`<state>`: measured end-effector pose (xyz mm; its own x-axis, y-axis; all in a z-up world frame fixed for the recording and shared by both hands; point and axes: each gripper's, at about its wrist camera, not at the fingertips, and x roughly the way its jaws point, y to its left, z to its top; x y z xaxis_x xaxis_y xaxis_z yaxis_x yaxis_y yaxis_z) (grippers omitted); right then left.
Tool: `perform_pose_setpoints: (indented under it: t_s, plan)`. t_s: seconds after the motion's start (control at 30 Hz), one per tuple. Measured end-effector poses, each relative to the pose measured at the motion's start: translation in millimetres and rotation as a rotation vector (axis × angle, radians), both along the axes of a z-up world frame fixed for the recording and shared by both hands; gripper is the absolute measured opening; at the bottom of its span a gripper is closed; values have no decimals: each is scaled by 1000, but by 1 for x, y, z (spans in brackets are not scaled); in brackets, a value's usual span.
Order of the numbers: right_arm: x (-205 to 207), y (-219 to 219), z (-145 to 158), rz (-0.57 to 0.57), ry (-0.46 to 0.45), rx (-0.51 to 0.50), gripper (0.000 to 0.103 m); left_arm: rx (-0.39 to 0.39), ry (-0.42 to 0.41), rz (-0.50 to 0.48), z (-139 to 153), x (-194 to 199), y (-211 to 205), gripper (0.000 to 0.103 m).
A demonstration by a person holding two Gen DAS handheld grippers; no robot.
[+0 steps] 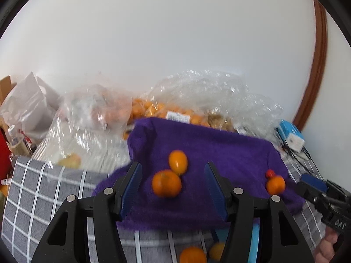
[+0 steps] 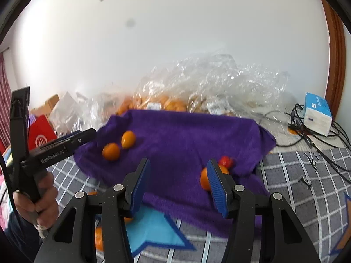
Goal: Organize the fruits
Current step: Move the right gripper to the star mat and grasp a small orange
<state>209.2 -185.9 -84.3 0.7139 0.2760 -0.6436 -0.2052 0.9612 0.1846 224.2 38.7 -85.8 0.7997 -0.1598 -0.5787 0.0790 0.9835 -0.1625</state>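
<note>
A purple towel point(image 1: 219, 153) point(image 2: 186, 135) lies on a grey checked cloth. On it sit a round orange point(image 1: 166, 183) point(image 2: 111, 151) and an oval orange fruit point(image 1: 178, 161) point(image 2: 128, 139), touching. Farther right lie another orange point(image 1: 275, 184) point(image 2: 204, 178) and a small red fruit point(image 1: 270, 173) point(image 2: 226, 161). My left gripper point(image 1: 173, 188) is open and empty above the towel, its jaws either side of the orange pair. My right gripper point(image 2: 178, 186) is open and empty; its right finger point(image 2: 216, 186) hides part of the orange.
Clear plastic bags of oranges point(image 1: 166, 111) point(image 2: 171, 104) lie behind the towel against a white wall. More oranges point(image 1: 193, 255) point(image 2: 98, 239) lie on the checked cloth point(image 1: 43, 197) near me. A blue-white box point(image 2: 318, 114) and black cables point(image 2: 307, 135) sit at the right; a red bag point(image 2: 41, 135) at the left.
</note>
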Motion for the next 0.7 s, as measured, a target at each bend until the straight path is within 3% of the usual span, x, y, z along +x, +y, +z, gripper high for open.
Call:
perform_pose_setpoints:
  t_s: [0.17,0.3,0.5,0.7]
  plan:
    - [-29,19,-1,63,16,-17,53,33,42,42,-18,-34,23,57]
    - [-38,44,-20,110,97,-31,44,39,88,96,-35,-53,45,57]
    - [-36,68,-39,160,164,-28,42,13,91,114,-53,-73,64,57]
    - [-21,76,-52,169,229,-24,42,-84,137,131,-62,-67,80,57]
